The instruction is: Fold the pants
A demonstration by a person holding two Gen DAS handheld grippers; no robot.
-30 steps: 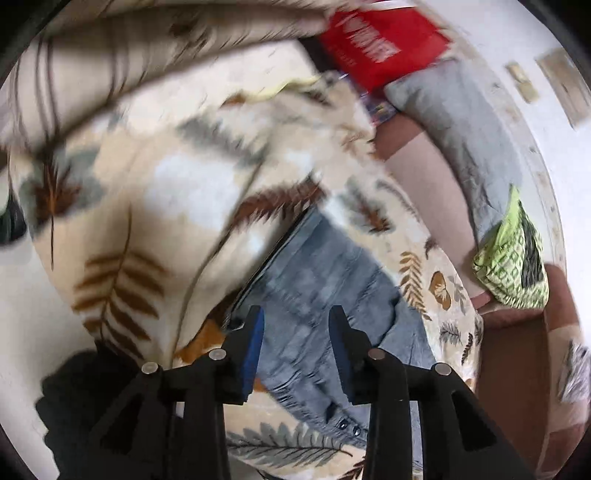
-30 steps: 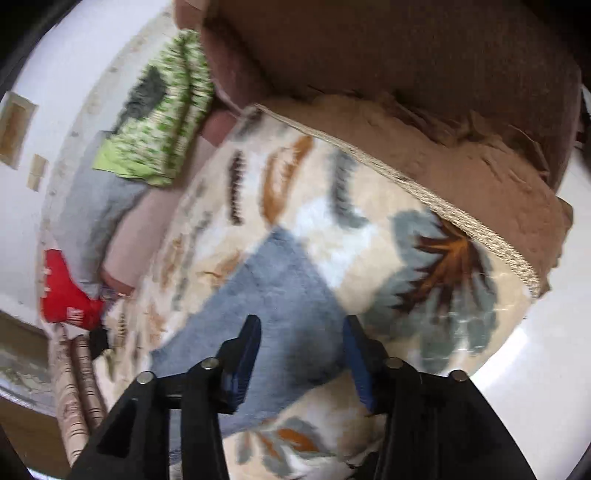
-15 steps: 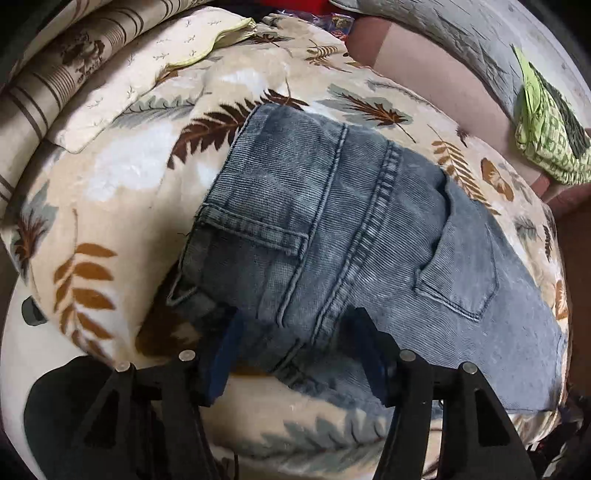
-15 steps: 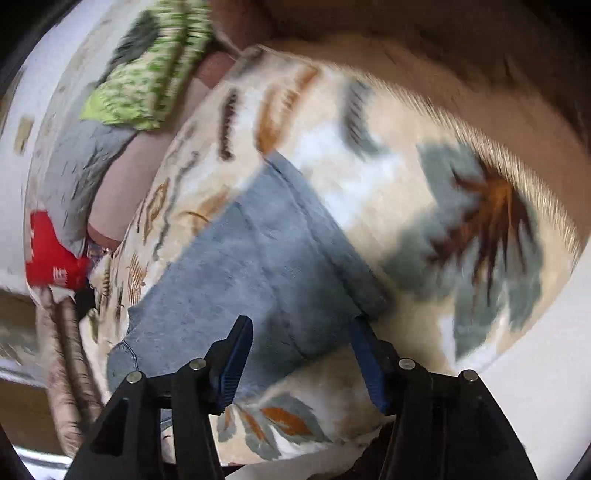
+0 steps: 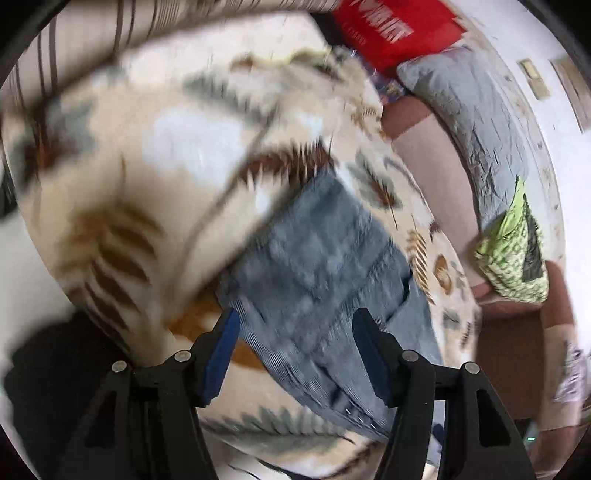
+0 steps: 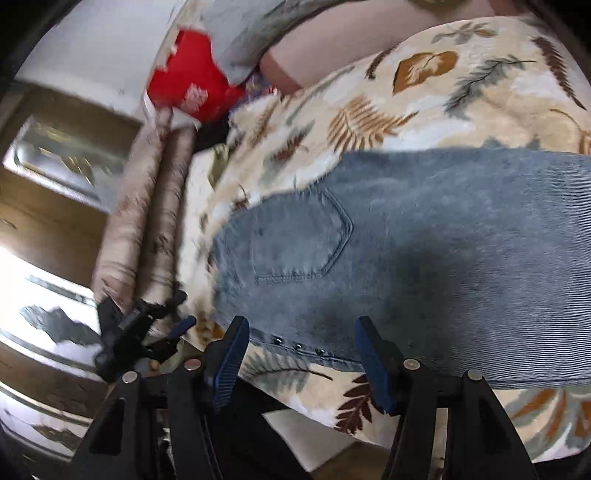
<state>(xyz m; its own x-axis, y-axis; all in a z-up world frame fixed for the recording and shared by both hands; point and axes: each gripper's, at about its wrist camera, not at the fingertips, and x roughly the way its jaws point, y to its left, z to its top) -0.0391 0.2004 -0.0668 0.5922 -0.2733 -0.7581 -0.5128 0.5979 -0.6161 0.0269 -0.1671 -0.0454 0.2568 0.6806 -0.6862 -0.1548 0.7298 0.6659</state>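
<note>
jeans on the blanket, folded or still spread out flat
Cannot tell for sure. The jeans lie flat on the leaf blanket, one back pocket up, but run out of view, so any fold is unseen.

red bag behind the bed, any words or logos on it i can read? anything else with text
Red bag: white lettering in the left wrist view, too blurred to read.
Red bag: a white mark in the right wrist view, too small and blurred to read.
Jeans and leaf-print blanket: no visible text.

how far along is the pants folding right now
Done: the jeans lie flat on the leaf-print blanket, back pocket up. In hand: nothing; the left gripper is open, and the right gripper is opening over the near edge, gripping no cloth. Left: any further folds.
</note>
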